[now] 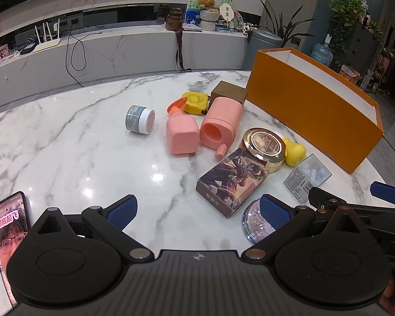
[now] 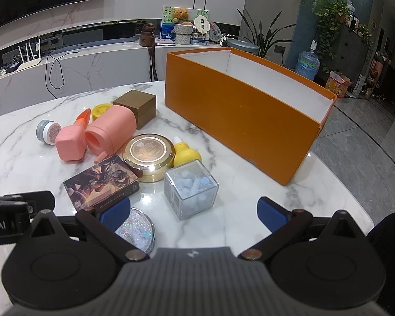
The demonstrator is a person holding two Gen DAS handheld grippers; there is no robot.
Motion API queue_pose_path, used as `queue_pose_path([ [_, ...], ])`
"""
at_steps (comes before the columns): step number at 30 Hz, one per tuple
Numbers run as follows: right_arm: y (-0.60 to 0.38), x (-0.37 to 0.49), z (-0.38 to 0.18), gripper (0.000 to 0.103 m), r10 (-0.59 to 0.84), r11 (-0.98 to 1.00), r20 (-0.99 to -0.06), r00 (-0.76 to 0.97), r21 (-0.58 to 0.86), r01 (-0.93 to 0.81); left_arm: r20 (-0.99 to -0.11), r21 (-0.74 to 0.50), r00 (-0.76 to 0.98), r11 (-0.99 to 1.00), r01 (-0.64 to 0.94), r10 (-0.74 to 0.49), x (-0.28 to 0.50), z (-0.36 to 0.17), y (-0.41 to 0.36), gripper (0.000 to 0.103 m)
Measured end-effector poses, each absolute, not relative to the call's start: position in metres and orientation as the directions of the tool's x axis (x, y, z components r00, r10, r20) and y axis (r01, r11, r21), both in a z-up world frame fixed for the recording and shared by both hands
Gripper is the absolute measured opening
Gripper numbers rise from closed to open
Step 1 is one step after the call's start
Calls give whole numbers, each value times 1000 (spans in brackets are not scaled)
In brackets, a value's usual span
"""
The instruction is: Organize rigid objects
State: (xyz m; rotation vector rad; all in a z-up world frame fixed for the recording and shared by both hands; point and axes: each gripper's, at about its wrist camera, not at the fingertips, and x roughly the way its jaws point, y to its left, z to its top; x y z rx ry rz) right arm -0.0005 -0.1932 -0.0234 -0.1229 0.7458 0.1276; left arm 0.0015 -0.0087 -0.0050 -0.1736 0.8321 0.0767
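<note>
Hovering at near bench [image 2: 250,226] edge: left gripper [image 1: 197,210] and right gripper [image 2: 194,210] both spread wide, empty. Glitter disc [image 2: 142,231] under right gripper's left finger, flat: risk of sliding off near edge if nudged. Clear cube [image 2: 191,192] just beyond; card box [image 2: 100,184] touches gold tin [image 2: 150,155], could drag it. Pink jar [image 2: 110,131] on side, may roll. Orange box [image 2: 239,121] at far right, empty as far as visible.
</note>
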Motion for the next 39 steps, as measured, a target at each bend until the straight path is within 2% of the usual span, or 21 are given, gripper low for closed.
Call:
queue_pose_path([
  [31,-196,2,-29,101,83,983,-689,720,-63,-173,-749,-113,662,986,-119,-6,5,-13,-10,103],
  [39,-207,8,-37,101,133,973,-691,710,-45,-225,-734,-114,679,988,-104,-13,10,-20,-13,103],
])
